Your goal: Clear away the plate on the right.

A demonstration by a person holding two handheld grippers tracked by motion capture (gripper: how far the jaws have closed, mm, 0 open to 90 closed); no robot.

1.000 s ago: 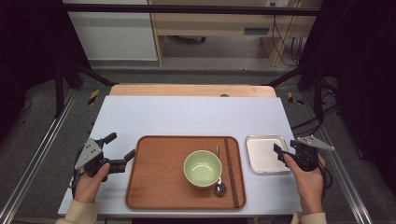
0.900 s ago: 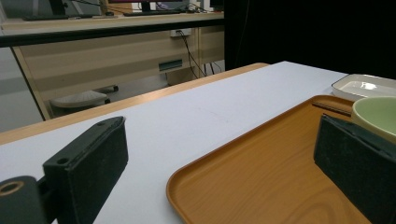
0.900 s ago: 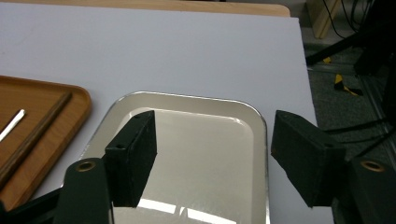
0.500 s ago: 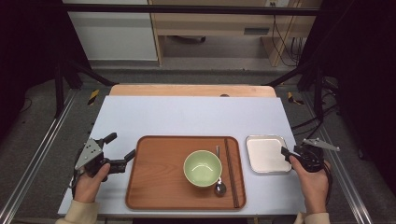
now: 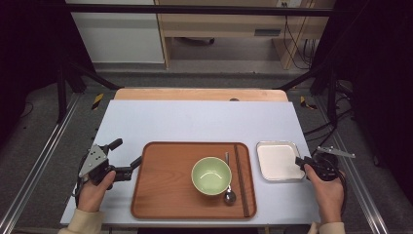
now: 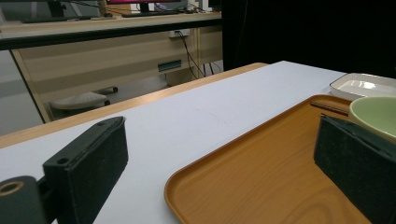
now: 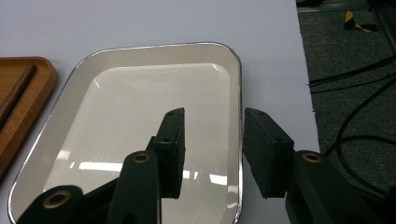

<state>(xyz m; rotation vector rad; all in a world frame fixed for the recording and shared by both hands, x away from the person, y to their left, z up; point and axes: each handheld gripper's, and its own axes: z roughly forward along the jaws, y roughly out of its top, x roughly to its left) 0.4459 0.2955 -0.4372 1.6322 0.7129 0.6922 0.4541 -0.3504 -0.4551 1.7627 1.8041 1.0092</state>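
Right gripper (image 5: 303, 165) sits at the right edge of the white dish (image 5: 277, 161), on the right part of the counter (image 5: 195, 122). In the right gripper view its jaws straddle the dish's right rim (image 7: 240, 116): one jaw over the inside of the dish, the other outside over the counter. The jaws have just been closing, with the rim between them and a gap visible on both sides; the pads are not pressing yet. The dish is flat on the counter, just right of the wooden tray (image 5: 165, 195), apart from it.

Left gripper (image 5: 127, 160) is at the tray's left edge, jaws spread wide. In the left gripper view one jaw is over the bare counter and the other over the tray (image 6: 261, 177); nothing is pinched.

On the tray: green bowl (image 5: 211, 175) at the centre right, spoon (image 5: 229, 192) just right of it, chopsticks (image 5: 241, 180) lying along the right side. Person's hands come in from the near edge.
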